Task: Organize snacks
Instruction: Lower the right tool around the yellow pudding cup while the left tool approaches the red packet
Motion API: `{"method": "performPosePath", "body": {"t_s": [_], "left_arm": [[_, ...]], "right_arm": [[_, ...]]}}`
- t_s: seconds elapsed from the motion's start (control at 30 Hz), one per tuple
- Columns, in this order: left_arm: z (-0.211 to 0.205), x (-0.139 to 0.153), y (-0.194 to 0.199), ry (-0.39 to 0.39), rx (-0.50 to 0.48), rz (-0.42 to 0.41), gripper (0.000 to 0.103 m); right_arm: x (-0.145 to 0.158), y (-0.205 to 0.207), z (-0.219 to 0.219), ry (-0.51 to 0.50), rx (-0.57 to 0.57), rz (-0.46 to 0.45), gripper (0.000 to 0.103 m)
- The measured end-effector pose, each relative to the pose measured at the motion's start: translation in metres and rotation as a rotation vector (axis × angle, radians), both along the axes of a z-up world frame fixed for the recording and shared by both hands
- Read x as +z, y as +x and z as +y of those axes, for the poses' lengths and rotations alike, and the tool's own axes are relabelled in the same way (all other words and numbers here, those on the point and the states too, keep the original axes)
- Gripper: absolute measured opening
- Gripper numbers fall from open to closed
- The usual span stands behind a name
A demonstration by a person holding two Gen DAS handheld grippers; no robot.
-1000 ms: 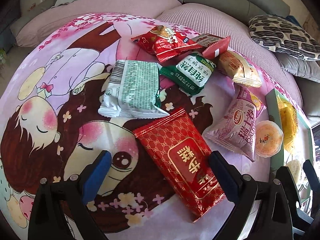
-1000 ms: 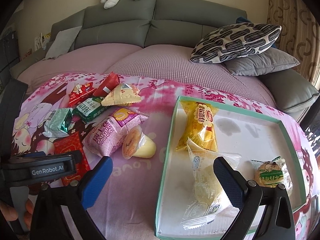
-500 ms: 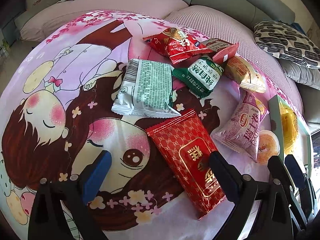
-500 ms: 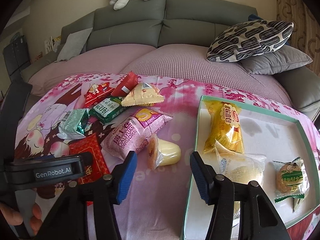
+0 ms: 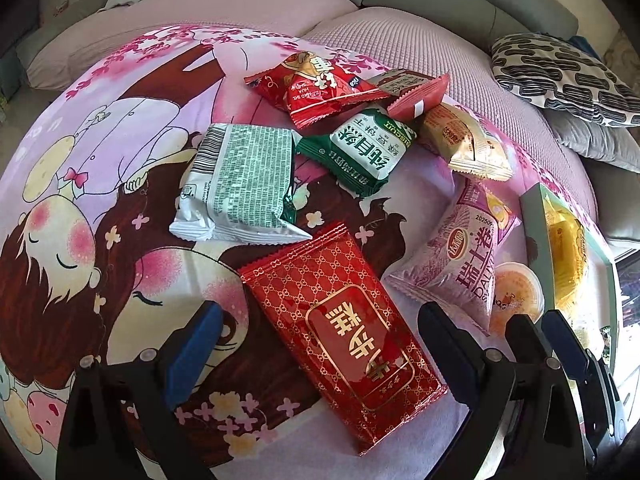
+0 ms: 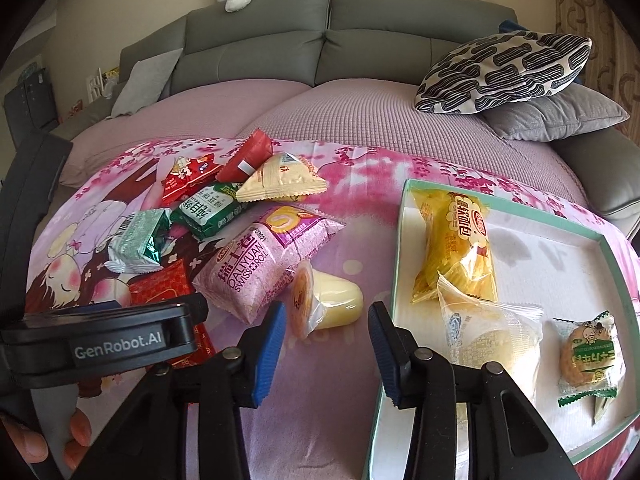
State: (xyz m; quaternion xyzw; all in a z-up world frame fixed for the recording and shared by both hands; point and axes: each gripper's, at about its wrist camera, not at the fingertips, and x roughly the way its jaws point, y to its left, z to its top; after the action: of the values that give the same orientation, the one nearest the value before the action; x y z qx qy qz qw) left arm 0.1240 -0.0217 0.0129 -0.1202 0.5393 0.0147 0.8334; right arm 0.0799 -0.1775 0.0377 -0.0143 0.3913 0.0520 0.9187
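Jelly cup [image 6: 326, 304] lay on its side on the cartoon blanket [image 6: 344, 364], just left of the tray [image 6: 402, 240], lid end toward the pink Swiss roll pack [image 6: 262, 260], which touched it. My right gripper [image 6: 326, 354] sat just in front of the cup, pointed down at it; its jaws had just been closing from wide to a narrow gap, empty, pads not yet on the cup. I read that as pre-sizing for a small round thing so the fingers wouldn't snag the Swiss roll pack or the tray wall either side. Tray already held three items: yellow bread pack [image 6: 456, 252] by the left wall, clear-wrapped cake [image 6: 492, 336] in front of it, small biscuit [image 6: 588, 352] further right. Plenty of bare floor beyond, so the cup likely goes there. Rest of the loose pile lay left of the tray: cream triangular pack [image 6: 280, 180], green biscuit pack [image 5: 360, 148], silver-green pack [image 5: 240, 184], red snack bag [image 5: 316, 84], small red sachet [image 5: 416, 92]. My left gripper [image 5: 320, 344] was wide open, holding nothing, straddling the red gold-patterned pack [image 5: 340, 320], pads clear of it on both sides; I judge that's staged as the next pick. Risk: cup is slick and round, could roll or squirt out if gripped off-centre. Fingertips [image 6: 76, 428] of my hand showed under the left gripper's body.
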Motion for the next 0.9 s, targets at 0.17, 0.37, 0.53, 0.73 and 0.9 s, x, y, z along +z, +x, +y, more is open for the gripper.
{"method": "performPosePath", "body": {"t_s": [0.17,0.37,0.53,0.73,0.9], "left_arm": [[-0.012,-0.005,0.007,0.045,-0.003,0.003,0.098],[-0.014,-0.006,0.006,0.041,-0.024,-0.002,0.098],[-0.002,-0.011,-0.002,0.078,-0.057,0.005,0.098],[-0.002,-0.013,-0.006,0.107,-0.072,0.011,0.098],[0.002,-0.014,-0.016,0.116,-0.086,0.006,0.097]], "right_arm": [[0.0,-0.001,0.0,-0.008,0.013,-0.001,0.046],[-0.001,-0.002,0.001,-0.016,0.03,0.004,0.045],[-0.001,-0.001,-0.003,0.028,0.025,0.006,0.045],[-0.001,0.004,-0.005,0.062,0.02,0.016,0.045],[-0.003,0.013,-0.001,0.051,0.017,0.023,0.045]]}}
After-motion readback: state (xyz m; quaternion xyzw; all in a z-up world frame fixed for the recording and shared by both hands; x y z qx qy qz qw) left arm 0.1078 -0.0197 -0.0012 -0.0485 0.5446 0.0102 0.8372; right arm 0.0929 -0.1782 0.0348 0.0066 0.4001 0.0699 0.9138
